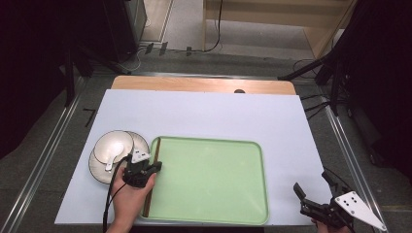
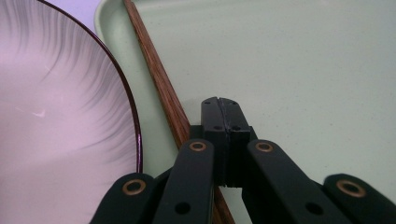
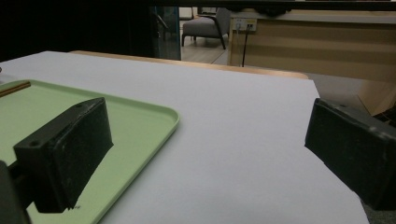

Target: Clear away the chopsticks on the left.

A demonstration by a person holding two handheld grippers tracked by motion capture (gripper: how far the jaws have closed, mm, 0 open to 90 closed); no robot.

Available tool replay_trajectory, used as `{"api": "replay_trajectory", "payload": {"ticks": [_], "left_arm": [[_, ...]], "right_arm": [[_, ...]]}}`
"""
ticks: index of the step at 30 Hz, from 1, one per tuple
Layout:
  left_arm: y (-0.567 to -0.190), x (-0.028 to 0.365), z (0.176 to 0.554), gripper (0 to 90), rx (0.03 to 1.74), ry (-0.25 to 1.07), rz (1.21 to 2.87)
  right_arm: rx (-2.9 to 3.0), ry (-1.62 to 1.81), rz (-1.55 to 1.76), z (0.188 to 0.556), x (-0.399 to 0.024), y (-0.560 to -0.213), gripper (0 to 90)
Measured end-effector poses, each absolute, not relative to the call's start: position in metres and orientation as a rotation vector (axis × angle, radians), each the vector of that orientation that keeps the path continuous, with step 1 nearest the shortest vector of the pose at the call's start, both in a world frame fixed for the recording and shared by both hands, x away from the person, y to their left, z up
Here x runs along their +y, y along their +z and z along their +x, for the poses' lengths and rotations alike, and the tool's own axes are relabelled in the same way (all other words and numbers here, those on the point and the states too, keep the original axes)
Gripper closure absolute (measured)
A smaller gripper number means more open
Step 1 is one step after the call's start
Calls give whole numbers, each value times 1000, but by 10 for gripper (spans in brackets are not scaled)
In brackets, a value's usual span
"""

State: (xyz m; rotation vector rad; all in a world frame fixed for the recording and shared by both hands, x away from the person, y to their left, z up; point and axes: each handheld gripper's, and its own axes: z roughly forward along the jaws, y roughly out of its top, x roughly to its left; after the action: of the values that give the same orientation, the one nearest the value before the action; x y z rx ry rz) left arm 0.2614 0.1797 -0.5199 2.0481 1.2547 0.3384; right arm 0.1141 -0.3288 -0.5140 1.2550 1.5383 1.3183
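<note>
Plainly, left hand-held gripper (image 2: 220, 105) is closed empty beside chopsticks (image 2: 156, 74); right hand-held gripper (image 3: 205, 154) gapes.

This looks like a recording room set up in an office or lab, not a home. The wooden table (image 1: 204, 85), covered with a white sheet (image 1: 194, 116), is ringed by metal rails (image 1: 43, 160) on a grey carpeted floor (image 1: 29, 165). Black stands (image 1: 335, 73) and trailing cables (image 1: 214, 43) crowd around it. Farther back stand pale wooden furniture (image 3: 322, 44) with wall sockets (image 3: 244, 22) and a grey armchair (image 3: 205, 27).
</note>
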Motion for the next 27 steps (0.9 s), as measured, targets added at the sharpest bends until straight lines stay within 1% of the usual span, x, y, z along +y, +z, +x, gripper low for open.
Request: {"api": "replay_trajectory", "payload": {"ticks": [3,4,5,6,13,20,24,25,26,27], "left_arm": [[-522,181,261,900,1243,319,2029],[-522,181,261,880,1243,319,2029],[-522,181,261,880,1237,308,2024],[-522,181,261,850,1233,306,2024],[-522,180,259,862,1192,309,2026],[-522,182,258,851,1175,303,2026],[-521,184,255,821,1152,275,2005],[-519,187,252,806,1112,255,1990],[-519,187,252,784,1112,255,1990],[-518,189,251,784,1098,249,1982]], "right_arm": [[1540,1317,1252,114,-328,-514,8],[1540,1317,1252,114,-328,-514,8],[1540,1316,1253,114,-329,-514,8],[1538,1318,1255,114,-329,-514,8],[1539,1317,1254,114,-329,-514,8],[1540,1317,1254,114,-329,-514,8],[1539,1320,1255,115,-329,-514,8],[1541,1319,1254,115,-329,-515,8],[1541,1319,1254,115,-329,-515,8],[1542,1319,1255,115,-329,-515,8]]}}
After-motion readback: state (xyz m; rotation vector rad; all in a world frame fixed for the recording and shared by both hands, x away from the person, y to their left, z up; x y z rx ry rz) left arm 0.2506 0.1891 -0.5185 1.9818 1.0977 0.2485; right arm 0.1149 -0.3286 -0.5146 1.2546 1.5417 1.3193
